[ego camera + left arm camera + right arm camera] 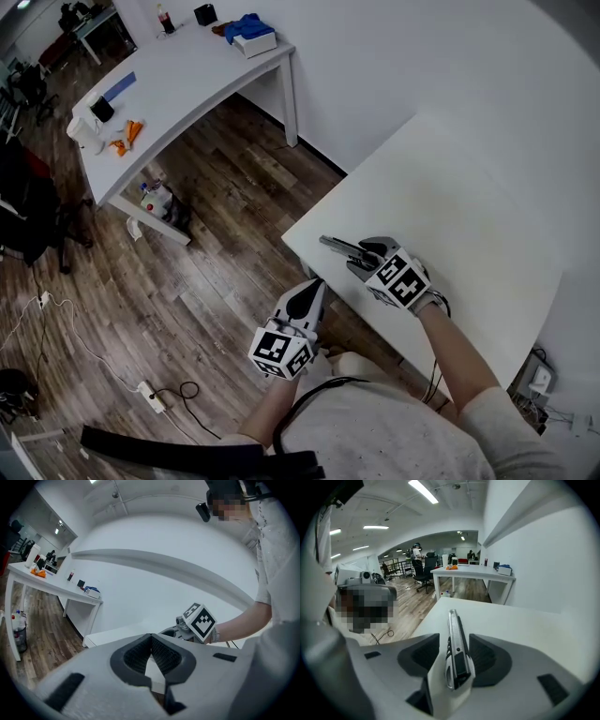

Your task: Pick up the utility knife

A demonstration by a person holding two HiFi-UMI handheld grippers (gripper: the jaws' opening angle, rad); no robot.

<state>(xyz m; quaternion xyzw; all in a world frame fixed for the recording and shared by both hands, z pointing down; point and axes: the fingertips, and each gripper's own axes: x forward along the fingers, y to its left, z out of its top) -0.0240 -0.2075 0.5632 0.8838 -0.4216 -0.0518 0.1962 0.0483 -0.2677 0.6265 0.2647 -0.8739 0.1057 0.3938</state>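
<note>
The left gripper [151, 637] hangs just off the near edge of the white table [450, 206], over the wood floor [216, 244]. Its jaws are closed tip to tip with nothing between them. Its marker cube [281, 349] sits close to the person's shirt [384, 431].

A little further out, the right gripper [453, 641] rests low over the table near its corner, tilted downward, on the end of a bare forearm [455, 347]. Its jaws stand wide apart, and the utility knife [453, 620] lies lengthwise between them – a clear gap shows on each side, so neither pad presses on it. The knife is a slim grey metal one with a dark slider. It lies flat on the tabletop with its far end pointing past the fingertips toward the table's corner.

Beyond the table, a power strip [150, 398] and loose cables lie on the floor. Further off stands a second white desk [187, 84] with some bottles [155, 197] on the floor beneath it. On top are small orange items [127, 136], a white box with something blue on it [248, 33] and a dark bottle [166, 19].
</note>
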